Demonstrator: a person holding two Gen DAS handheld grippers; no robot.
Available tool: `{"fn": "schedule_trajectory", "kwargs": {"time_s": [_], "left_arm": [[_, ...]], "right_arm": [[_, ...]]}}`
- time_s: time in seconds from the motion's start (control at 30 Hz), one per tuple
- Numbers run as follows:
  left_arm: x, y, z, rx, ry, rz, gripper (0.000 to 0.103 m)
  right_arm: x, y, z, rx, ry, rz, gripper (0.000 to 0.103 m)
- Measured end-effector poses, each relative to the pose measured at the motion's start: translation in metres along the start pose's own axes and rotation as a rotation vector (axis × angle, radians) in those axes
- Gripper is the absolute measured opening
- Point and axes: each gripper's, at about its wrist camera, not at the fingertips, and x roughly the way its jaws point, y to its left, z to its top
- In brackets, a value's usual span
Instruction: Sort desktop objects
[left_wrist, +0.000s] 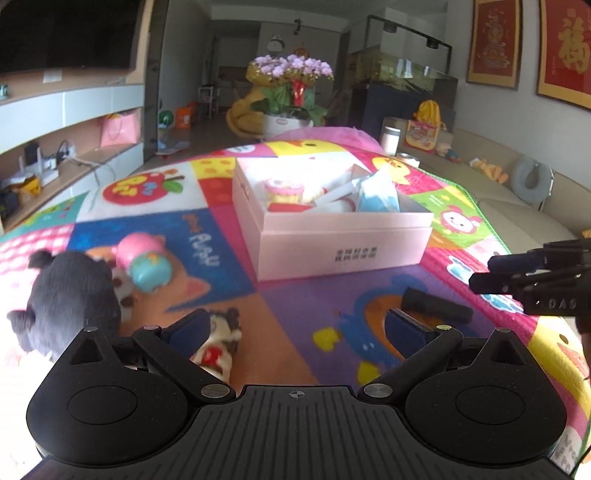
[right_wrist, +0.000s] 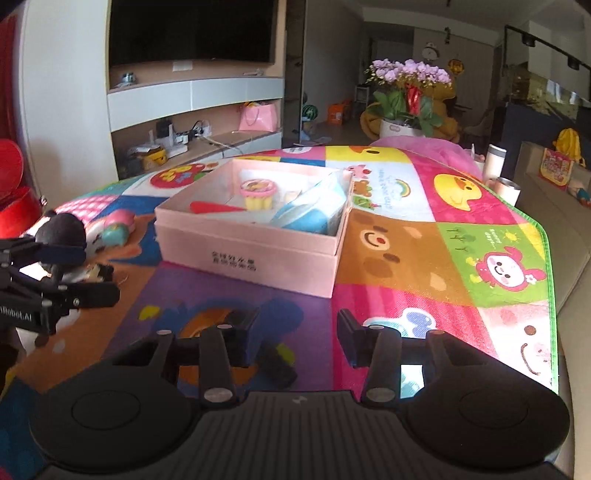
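Note:
A pink open box (left_wrist: 332, 240) (right_wrist: 251, 254) stands mid-mat and holds a pink-and-yellow cake toy (left_wrist: 284, 192) (right_wrist: 257, 194), a red wedge (right_wrist: 214, 208) and a blue tissue pack (left_wrist: 376, 194) (right_wrist: 310, 214). My left gripper (left_wrist: 299, 325) is open and empty, low over the mat; a small spotted plush (left_wrist: 218, 343) lies by its left finger. A black cylinder (left_wrist: 436, 304) (right_wrist: 277, 363) lies just beyond its right finger. My right gripper (right_wrist: 297, 328) is open, with the cylinder below its left finger. A black plush (left_wrist: 70, 295) (right_wrist: 61, 229) and a pink-teal squishy toy (left_wrist: 147, 262) (right_wrist: 116, 227) lie left.
The colourful play mat (left_wrist: 306, 306) (right_wrist: 406, 258) covers the table; its green edge (right_wrist: 550, 295) drops off at right. The right gripper shows in the left wrist view (left_wrist: 480, 273), the left gripper in the right wrist view (right_wrist: 99, 273). A flower pot (left_wrist: 291, 92) and cups (right_wrist: 495, 162) stand beyond.

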Motion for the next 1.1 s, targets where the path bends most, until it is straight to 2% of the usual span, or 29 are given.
{"fn": "schedule_trajectory", "kwargs": {"time_s": [0.23, 0.3, 0.33, 0.37, 0.43, 0.63, 0.8, 0.83, 0.9, 0.97, 1.1], "left_arm": [[-0.009, 0.004, -0.007, -0.024, 0.012, 0.031, 0.103], [-0.009, 0.006, -0.008, -0.03, 0.016, 0.037, 0.103], [-0.009, 0.007, -0.008, -0.032, 0.018, 0.038, 0.103], [-0.008, 0.007, -0.008, -0.034, 0.019, 0.037, 0.103], [-0.006, 0.006, -0.008, -0.035, 0.022, 0.032, 0.103], [0.001, -0.003, -0.007, -0.005, 0.024, 0.022, 0.103], [0.018, -0.016, -0.002, 0.055, 0.032, 0.019, 0.103], [0.02, -0.02, -0.001, 0.072, 0.034, 0.016, 0.103], [0.025, -0.026, 0.0, 0.099, 0.036, 0.007, 0.103], [0.028, -0.031, -0.001, 0.119, 0.041, -0.006, 0.103], [0.032, -0.037, -0.003, 0.137, 0.055, -0.018, 0.103]], "right_arm": [[0.034, 0.026, -0.003, -0.112, 0.034, 0.036, 0.042], [0.048, 0.027, -0.003, -0.119, 0.071, 0.058, 0.035], [0.054, 0.027, -0.003, -0.119, 0.09, 0.07, 0.027], [0.055, 0.029, -0.003, -0.125, 0.092, 0.059, 0.026], [0.051, 0.036, -0.002, -0.147, 0.089, 0.076, 0.021], [0.016, 0.061, -0.013, -0.258, 0.066, 0.265, 0.02], [0.002, 0.073, -0.027, -0.341, 0.073, 0.318, 0.02], [0.001, 0.074, -0.029, -0.342, 0.074, 0.313, 0.022], [-0.002, 0.073, -0.032, -0.344, 0.083, 0.295, 0.032], [-0.008, 0.069, -0.037, -0.344, 0.078, 0.276, 0.052], [-0.015, 0.054, -0.046, -0.34, 0.079, 0.224, 0.059]]}}
